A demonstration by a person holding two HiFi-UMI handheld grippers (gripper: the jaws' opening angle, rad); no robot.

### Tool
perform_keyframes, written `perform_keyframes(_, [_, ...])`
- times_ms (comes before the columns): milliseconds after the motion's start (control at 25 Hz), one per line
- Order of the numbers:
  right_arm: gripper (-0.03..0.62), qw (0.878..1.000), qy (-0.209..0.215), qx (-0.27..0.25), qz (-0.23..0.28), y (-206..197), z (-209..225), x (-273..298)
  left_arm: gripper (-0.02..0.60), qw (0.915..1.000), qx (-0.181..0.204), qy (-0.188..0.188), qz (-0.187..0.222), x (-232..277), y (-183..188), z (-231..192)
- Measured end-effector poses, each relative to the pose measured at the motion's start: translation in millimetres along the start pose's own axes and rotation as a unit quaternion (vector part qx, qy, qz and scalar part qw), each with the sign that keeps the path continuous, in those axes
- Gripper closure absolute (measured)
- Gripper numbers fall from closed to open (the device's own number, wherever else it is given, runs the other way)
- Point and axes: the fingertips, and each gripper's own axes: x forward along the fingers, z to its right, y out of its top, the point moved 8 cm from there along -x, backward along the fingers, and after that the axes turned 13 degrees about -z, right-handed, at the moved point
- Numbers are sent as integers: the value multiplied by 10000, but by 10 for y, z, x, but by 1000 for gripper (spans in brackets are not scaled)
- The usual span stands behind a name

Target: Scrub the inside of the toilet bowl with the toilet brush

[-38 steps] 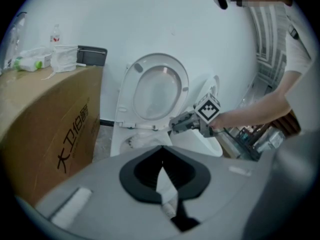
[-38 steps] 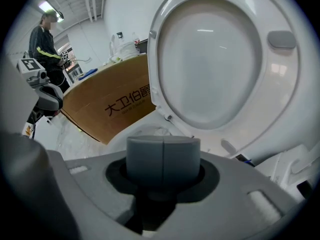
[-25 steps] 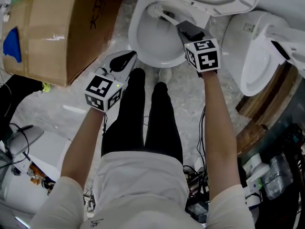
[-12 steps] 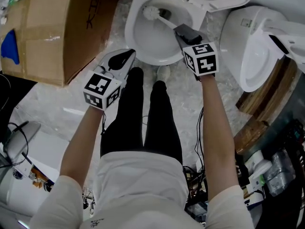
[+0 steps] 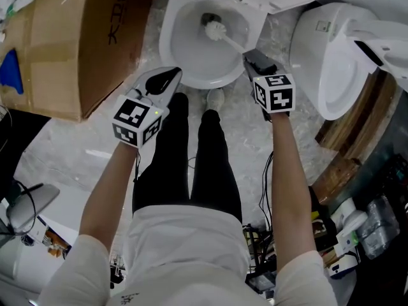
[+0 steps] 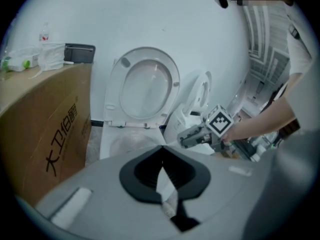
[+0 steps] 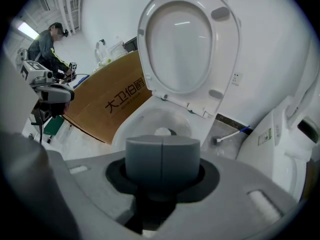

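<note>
The white toilet bowl [image 5: 191, 62] stands open at the top of the head view, its lid [image 7: 185, 39] raised. The toilet brush's white head [image 5: 213, 27] sits deep in the bowl near the dark drain, and its thin handle [image 5: 234, 43] slants back to my right gripper [image 5: 252, 57], which is shut on the handle's end just outside the bowl's right rim. In the right gripper view the brush head [image 7: 162, 131] peeks over the shut right gripper [image 7: 162, 151]. My left gripper [image 5: 163, 78] hangs by the bowl's front left, shut and holding nothing; the left gripper [image 6: 162, 151] faces the toilet.
A big cardboard box [image 5: 70, 37] stands left of the toilet. A second white toilet [image 5: 331, 62] crowds the right side. The person's legs and shoes [image 5: 217, 97] are right before the bowl. A spare brush [image 7: 230, 135] lies behind the toilet. Another person [image 7: 50, 49] stands beyond the box.
The brush head has slid from the bowl's far left wall toward the drain in the middle. My right gripper has drawn back from over the rim. The left gripper has barely moved.
</note>
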Motion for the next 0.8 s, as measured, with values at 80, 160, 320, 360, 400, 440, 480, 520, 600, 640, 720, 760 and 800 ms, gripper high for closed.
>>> perform_keyframes(80, [447, 10000, -23, 54, -77, -88, 40, 16, 594, 10000, 19, -17, -22, 31, 15, 20])
perform_keyframes(160, [447, 9998, -41, 105, -167, -163, 86, 44, 594, 10000, 34, -31, -43, 63, 27, 35])
perform_keyframes(320, [448, 9994, -68, 141, -316, -245, 182, 141, 594, 10000, 42, -27, -52, 122, 42, 24])
perform_keyframes(360, [447, 9993, -73, 147, -340, -255, 197, 166, 594, 10000, 40, -26, -60, 136, 35, 20])
perform_keyframes(400, [447, 9992, -72, 159, -362, -265, 207, 192, 594, 10000, 36, -26, -74, 150, 24, 18])
perform_keyframes(440, [447, 9991, -65, 170, -385, -273, 214, 220, 594, 10000, 31, -25, -91, 163, 10, 17])
perform_keyframes(480, [447, 9990, -55, 173, -409, -277, 218, 247, 594, 9999, 23, -23, -105, 176, -2, 14])
perform_keyframes(520, [447, 9989, -48, 164, -432, -275, 222, 273, 594, 9999, 16, -21, -114, 188, -10, 9])
perform_keyframes(600, [448, 9988, -42, 119, -479, -262, 223, 320, 594, 9999, -1, -12, -125, 207, -16, -3])
perform_keyframes(640, [448, 9987, -39, 91, -504, -258, 221, 341, 594, 9999, -11, -6, -131, 212, -21, -8])
perform_keyframes(720, [447, 9985, -36, 44, -543, -250, 222, 375, 594, 9999, -33, 7, -141, 221, -29, -21])
perform_keyframes(760, [448, 9984, -45, 27, -557, -239, 226, 387, 594, 9999, -43, 16, -142, 225, -31, -32])
perform_keyframes(800, [448, 9984, -67, 11, -568, -227, 234, 395, 594, 9999, -53, 25, -141, 228, -32, -44])
